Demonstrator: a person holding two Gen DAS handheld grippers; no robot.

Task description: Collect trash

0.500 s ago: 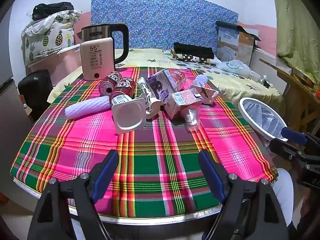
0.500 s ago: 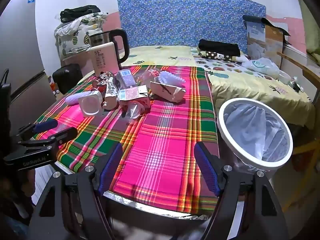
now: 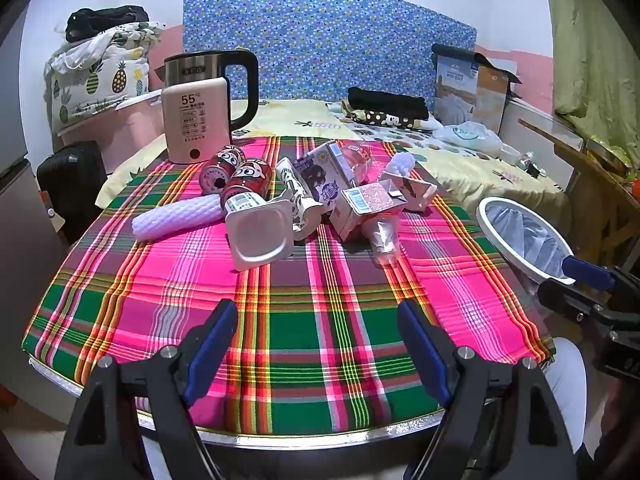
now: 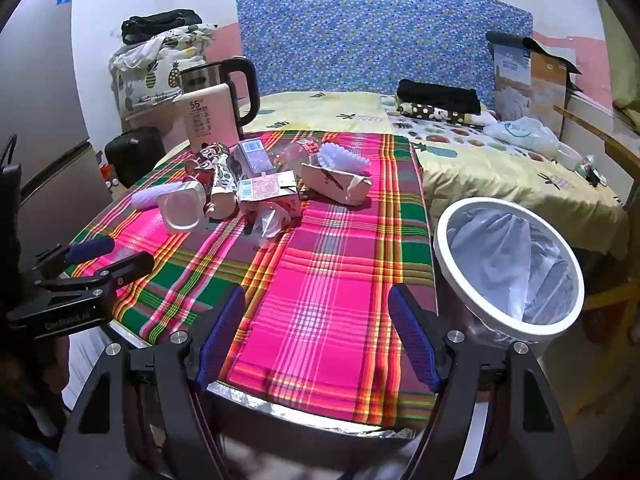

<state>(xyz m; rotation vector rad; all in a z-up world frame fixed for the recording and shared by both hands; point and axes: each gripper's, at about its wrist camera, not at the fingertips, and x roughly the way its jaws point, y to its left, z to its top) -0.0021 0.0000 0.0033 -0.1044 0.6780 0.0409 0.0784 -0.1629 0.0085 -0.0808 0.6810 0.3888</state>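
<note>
A heap of trash lies mid-table on the plaid cloth (image 3: 304,320): two red cans (image 3: 248,182), a white foam roll (image 3: 176,216), a white yogurt cup (image 3: 260,236), a pink carton (image 3: 368,204), a purple carton (image 3: 324,176), a clear plastic cup (image 3: 384,236) and a beige paper box (image 3: 412,188). The heap also shows in the right wrist view (image 4: 256,192). A white bin (image 4: 508,264) with a grey liner stands beside the table's right edge. My left gripper (image 3: 318,348) is open and empty above the table's near edge. My right gripper (image 4: 318,336) is open and empty near the front right corner.
A steel kettle (image 3: 216,80) and a pink appliance (image 3: 196,120) marked 55 stand at the table's back left. A bed (image 4: 500,160) with folded clothes lies behind. A black suitcase (image 3: 68,184) stands left. A wooden chair (image 3: 600,184) stands right of the bin.
</note>
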